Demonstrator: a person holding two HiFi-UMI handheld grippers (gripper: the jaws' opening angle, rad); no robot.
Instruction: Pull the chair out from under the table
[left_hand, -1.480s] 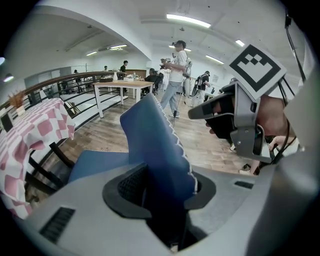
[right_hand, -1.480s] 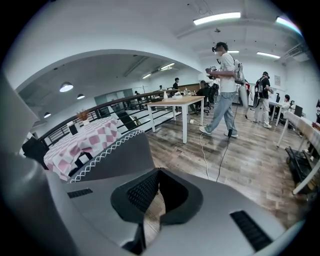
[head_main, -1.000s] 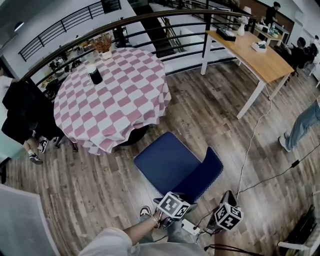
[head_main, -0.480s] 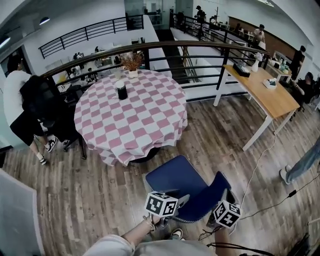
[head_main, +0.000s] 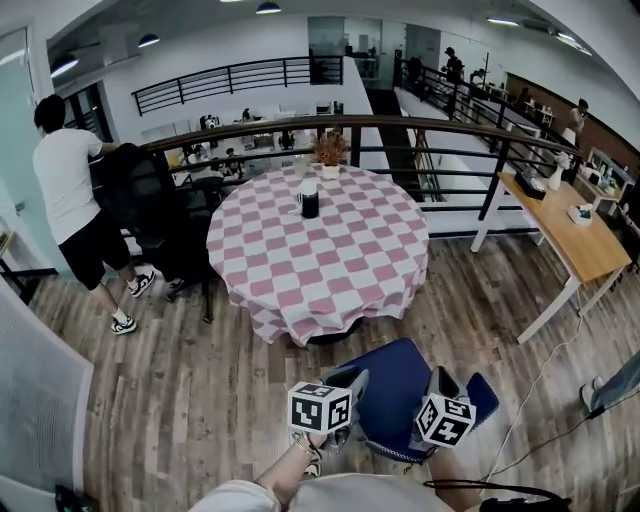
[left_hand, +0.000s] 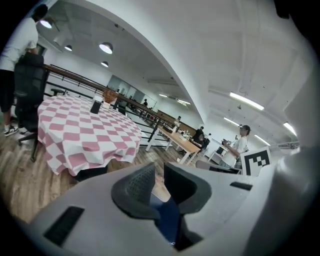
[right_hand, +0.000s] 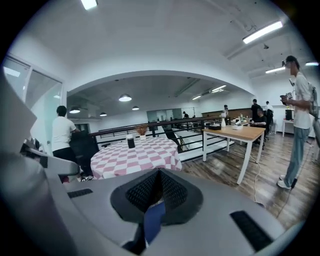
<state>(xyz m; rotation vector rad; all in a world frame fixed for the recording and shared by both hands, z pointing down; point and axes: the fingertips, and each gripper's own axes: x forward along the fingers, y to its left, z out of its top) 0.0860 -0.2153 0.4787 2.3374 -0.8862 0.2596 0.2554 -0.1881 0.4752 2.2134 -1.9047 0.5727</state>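
The blue chair (head_main: 395, 395) stands on the wood floor just in front of the round table (head_main: 320, 250) with its pink-and-white checked cloth. Its seat is clear of the cloth's edge. My left gripper (head_main: 353, 382) hovers over the seat's left side. Its jaws are closing, a narrow gap remains (left_hand: 160, 172), and only the chair's blue (left_hand: 167, 220) shows below them. My right gripper (head_main: 440, 380) hangs over the right side near the backrest. Its pads (right_hand: 172, 187) meet at the tips, nothing shows pressed between them, and blue (right_hand: 154, 220) lies beneath. Both point toward the table (right_hand: 135, 155).
A black cup (head_main: 310, 200) and a dried plant (head_main: 328, 150) sit on the table. A person (head_main: 70, 185) stands by a black office chair (head_main: 150, 215) at left. A railing (head_main: 420, 130) runs behind. A wooden desk (head_main: 580, 240) stands at right, and a cable (head_main: 535, 440) lies on the floor.
Both grippers have lifted away from the chair's backrest and now hang over the seat, pointing at the table. The head view has swung up, showing more of the room.
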